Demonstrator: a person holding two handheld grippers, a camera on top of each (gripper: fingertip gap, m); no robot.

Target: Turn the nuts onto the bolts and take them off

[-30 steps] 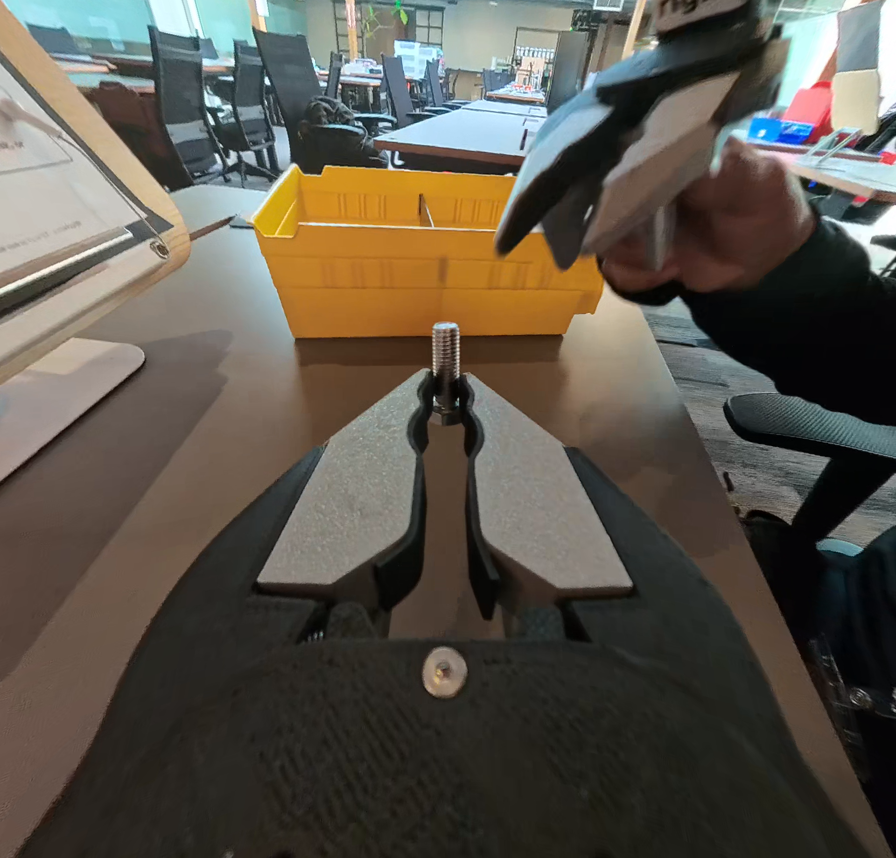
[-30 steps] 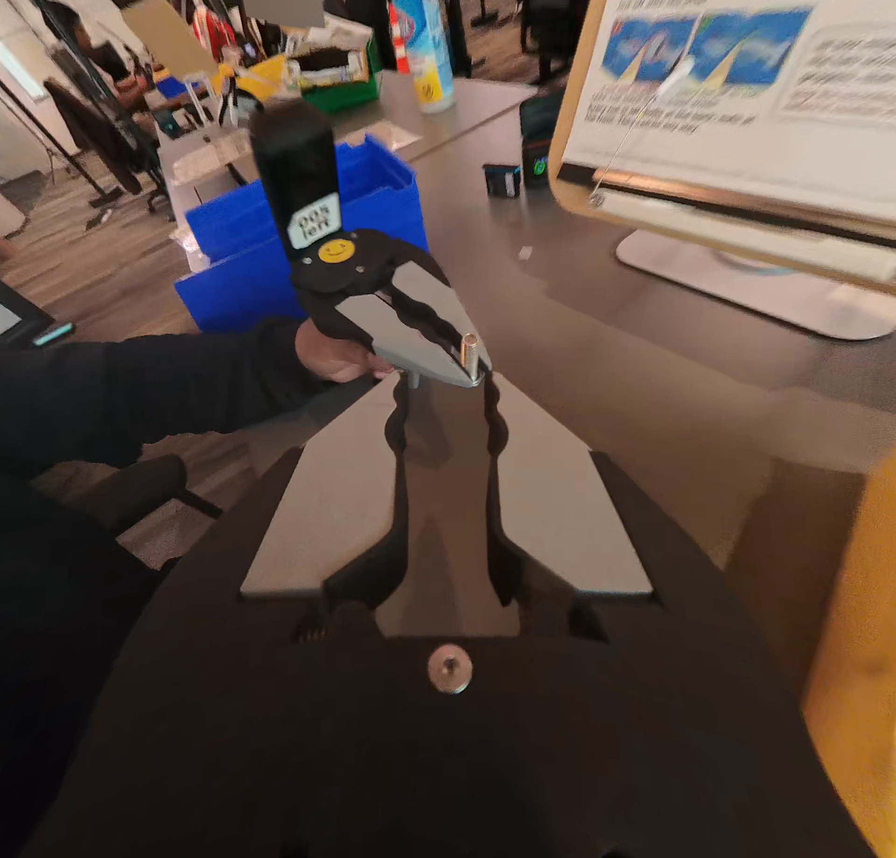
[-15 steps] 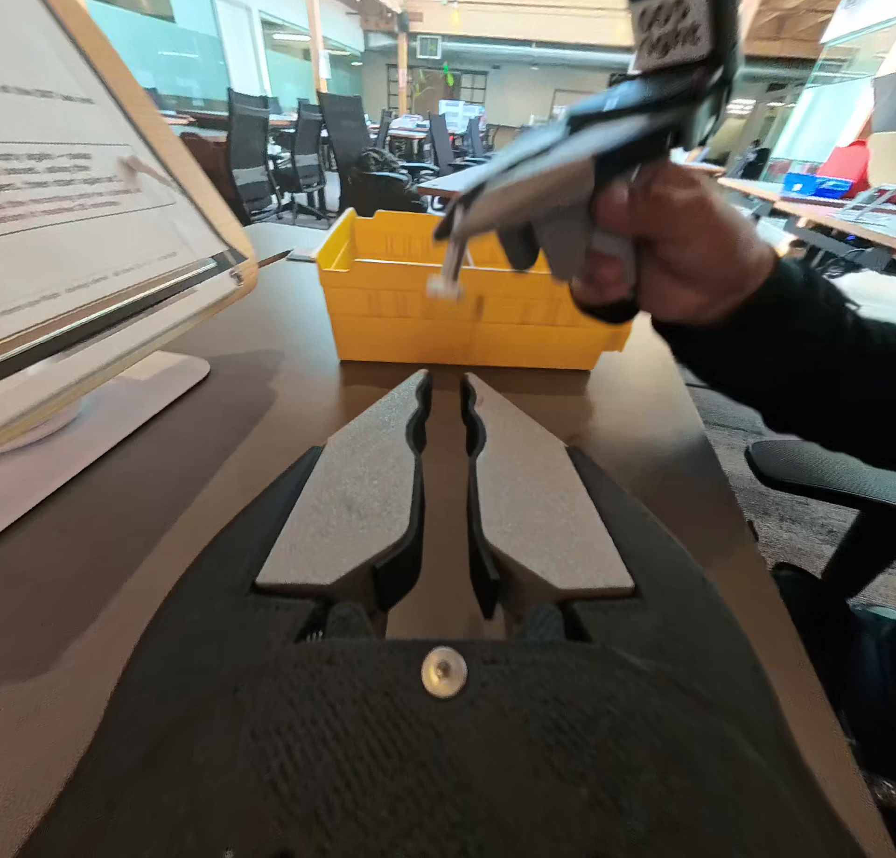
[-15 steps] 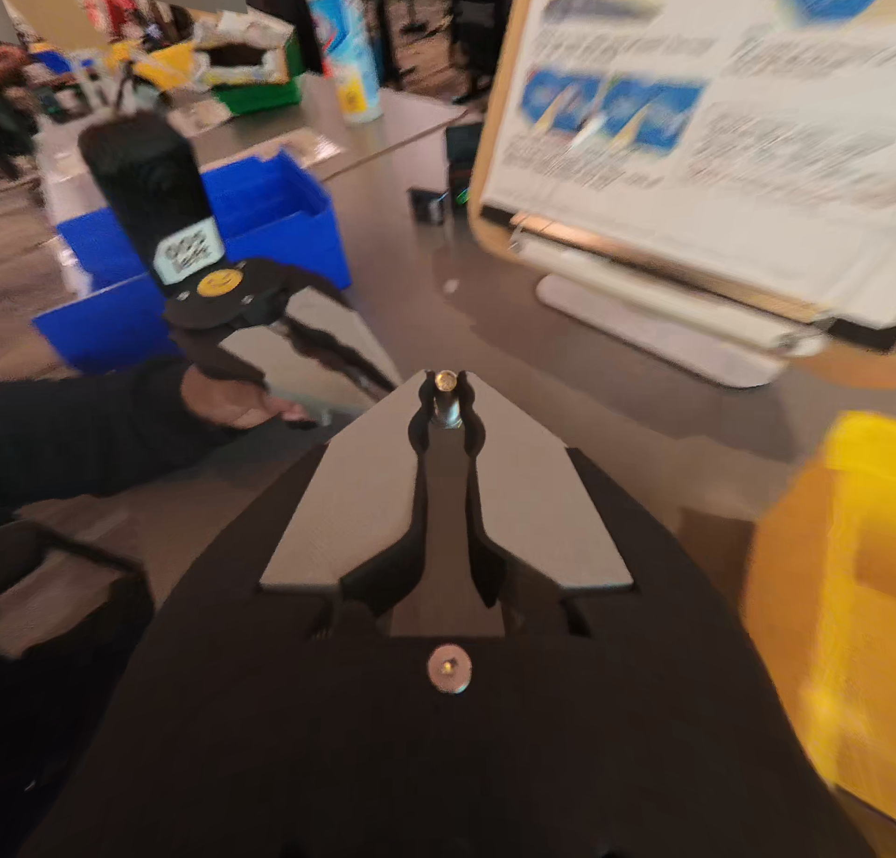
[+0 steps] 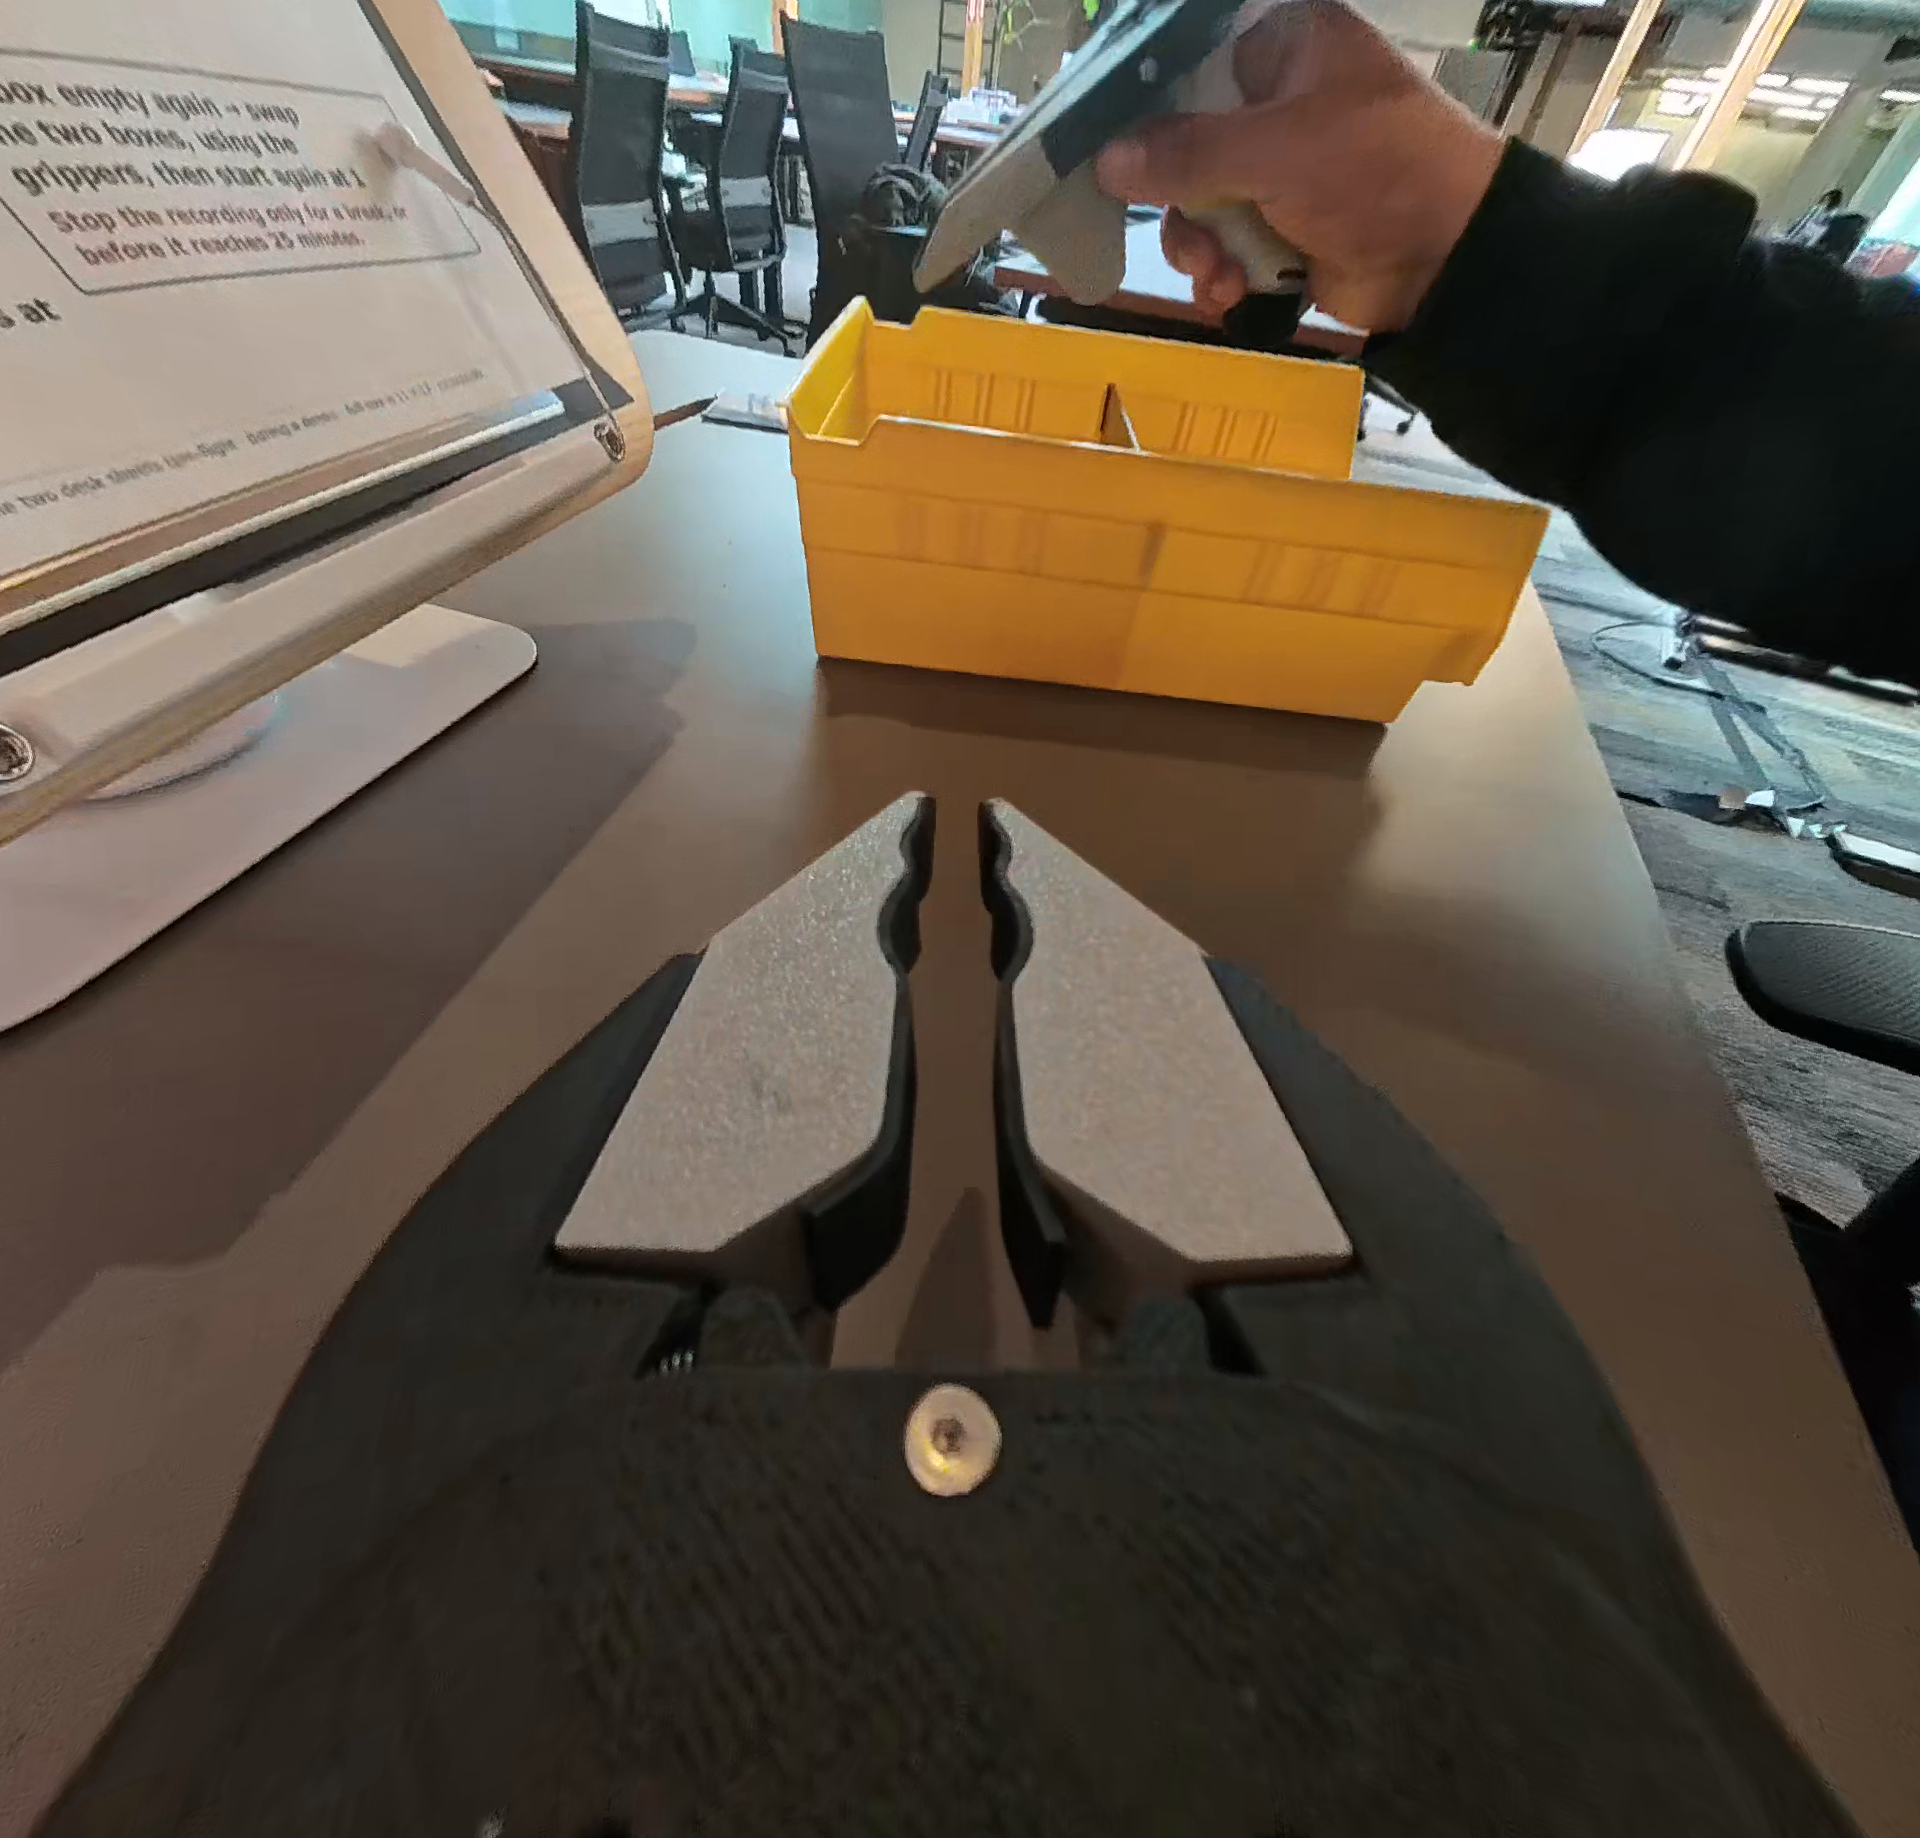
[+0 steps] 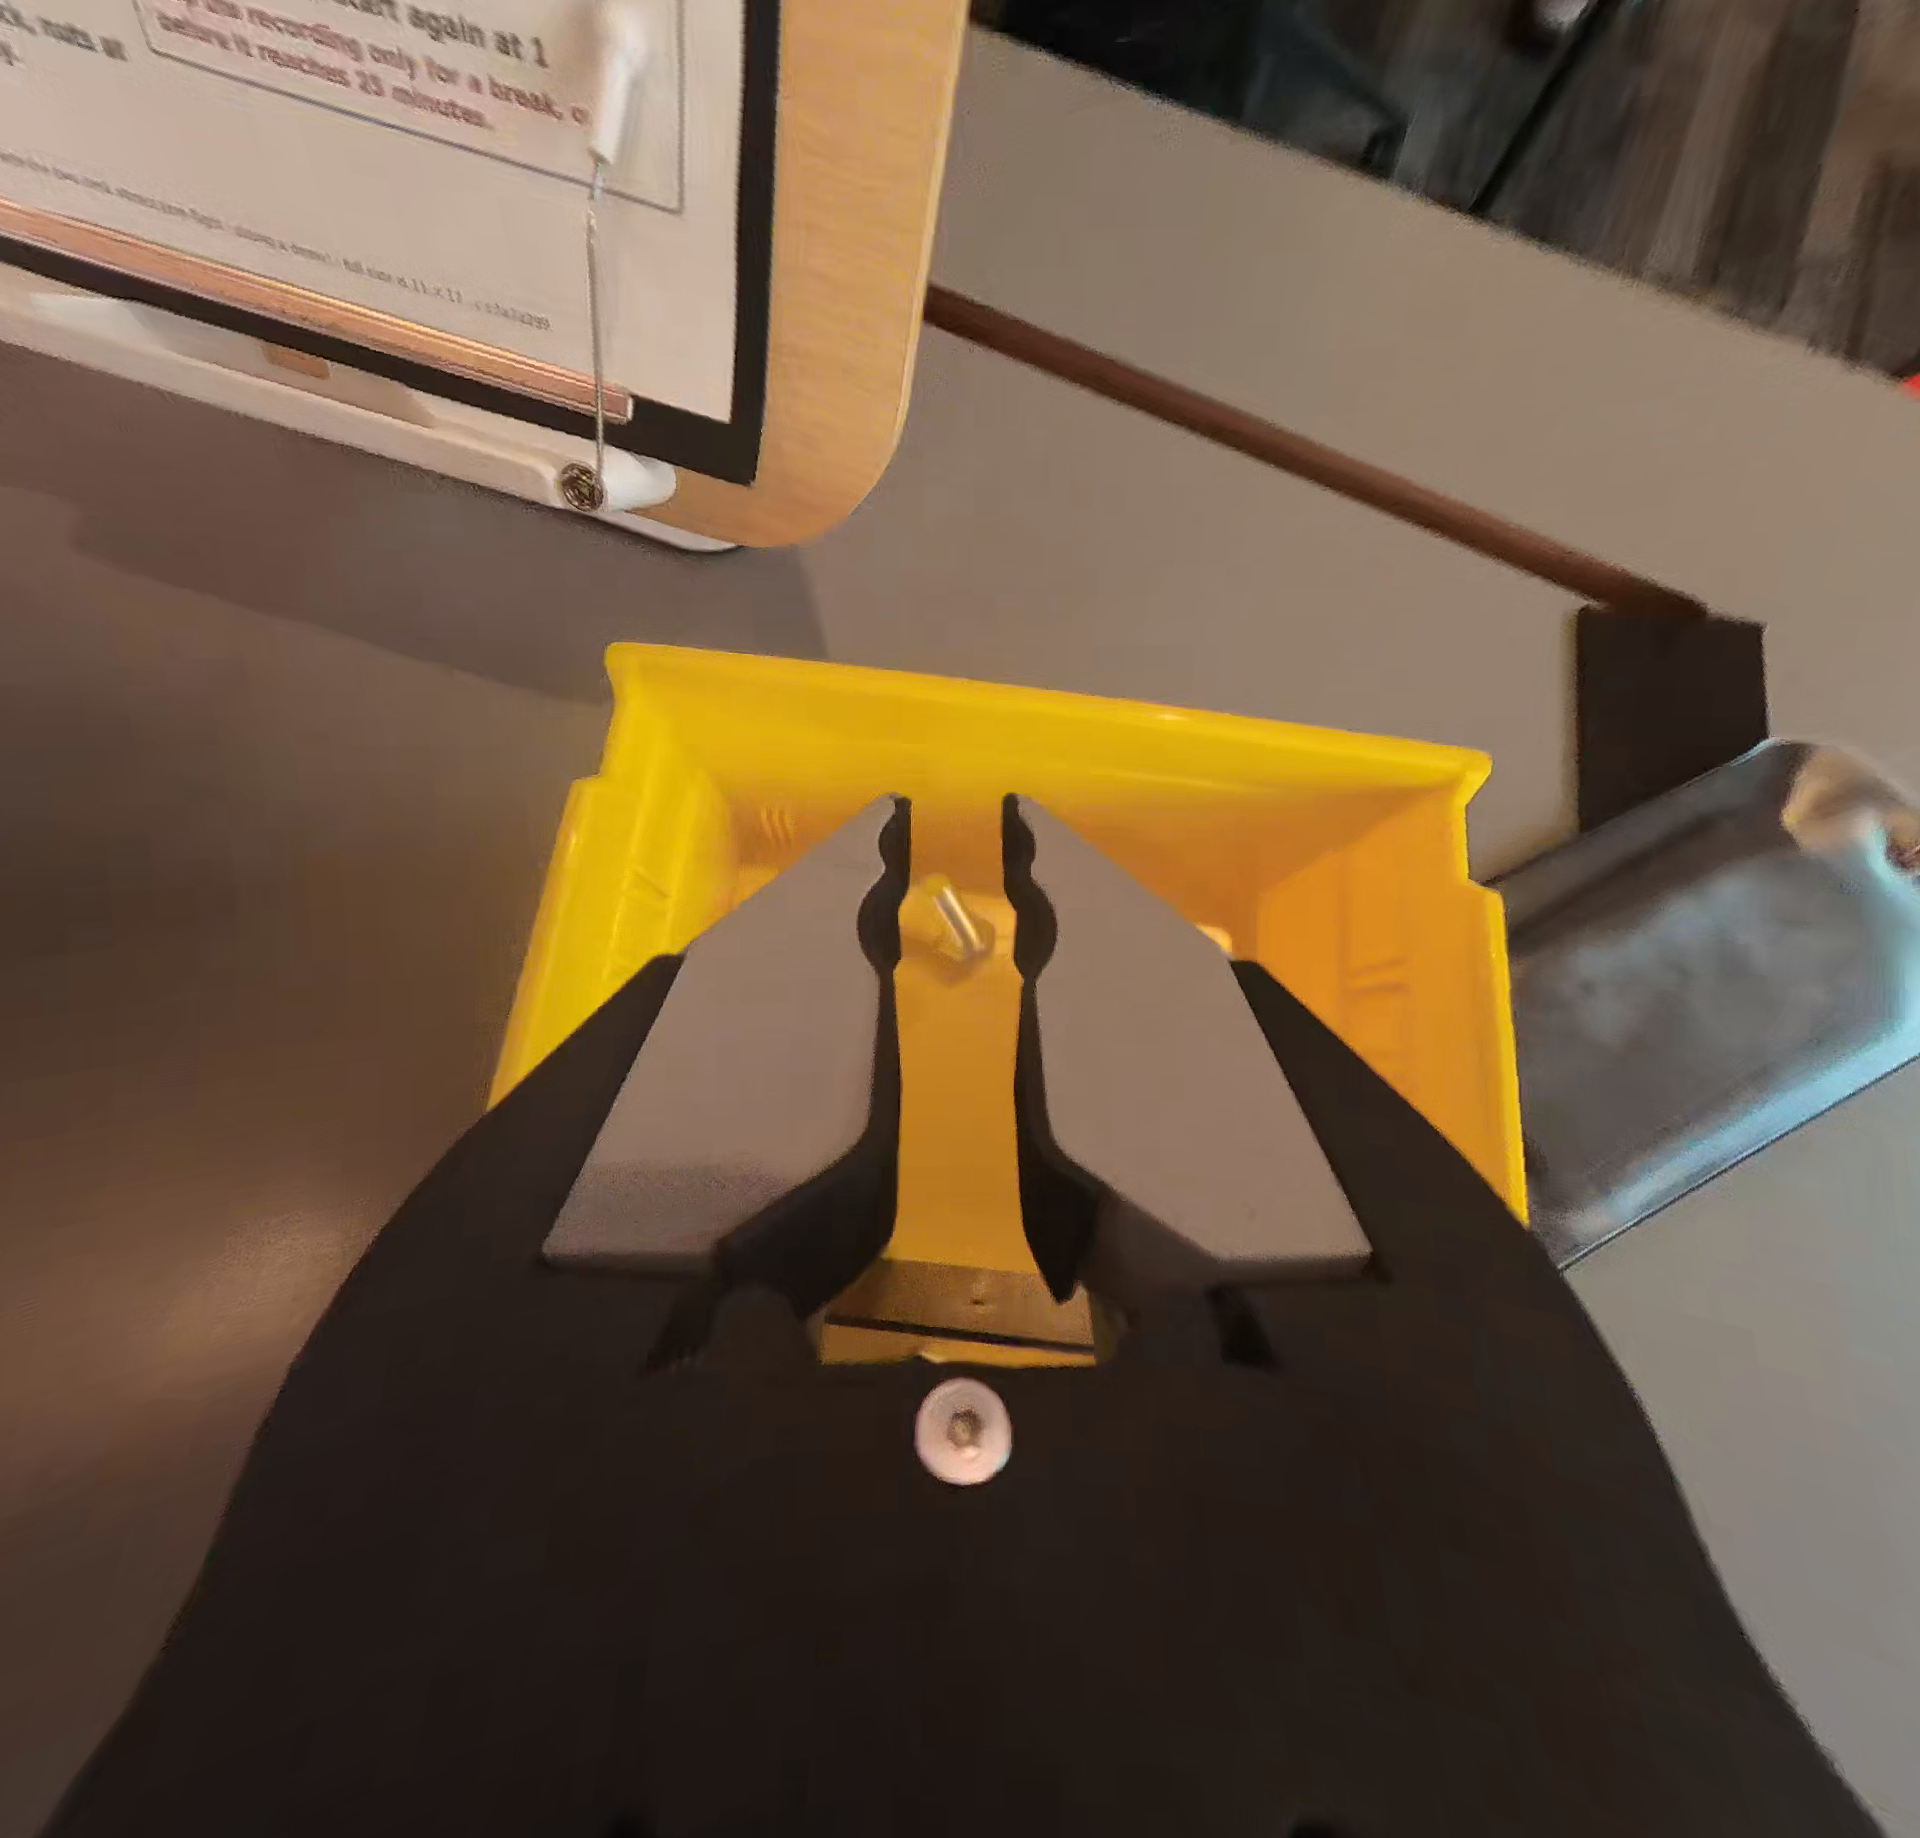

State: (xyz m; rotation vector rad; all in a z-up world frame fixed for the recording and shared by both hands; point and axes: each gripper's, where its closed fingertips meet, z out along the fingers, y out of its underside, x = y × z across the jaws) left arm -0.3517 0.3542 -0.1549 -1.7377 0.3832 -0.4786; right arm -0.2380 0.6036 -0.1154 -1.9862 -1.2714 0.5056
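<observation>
My left gripper [image 5: 956, 817] hovers low over the brown table [image 5: 1351, 957], its jaws nearly together with nothing between them. The yellow bin [image 5: 1143, 583] stands ahead of it. My right gripper [image 6: 954, 812] points down into the bin's [image 6: 1039, 728] far compartment with its jaws apart. It also shows in the left wrist view [image 5: 930, 271], held by a hand above the bin's left end. A silver bolt [image 6: 954, 924], blurred, shows between the fingers, free of them, against the bin floor. No nut is visible.
A wooden-framed document stand [image 5: 260, 230] on a white base stands left of the bin; it also shows in the right wrist view [image 6: 416, 126]. The table's right edge drops to the floor by a black chair [image 5: 1839, 978]. A shiny grey object [image 6: 1683, 957] lies right of the bin.
The bolt passed from my left gripper to my right. The right gripper carried it over the yellow bin and opened, and the bolt is now loose in the bin. The left gripper is empty.
</observation>
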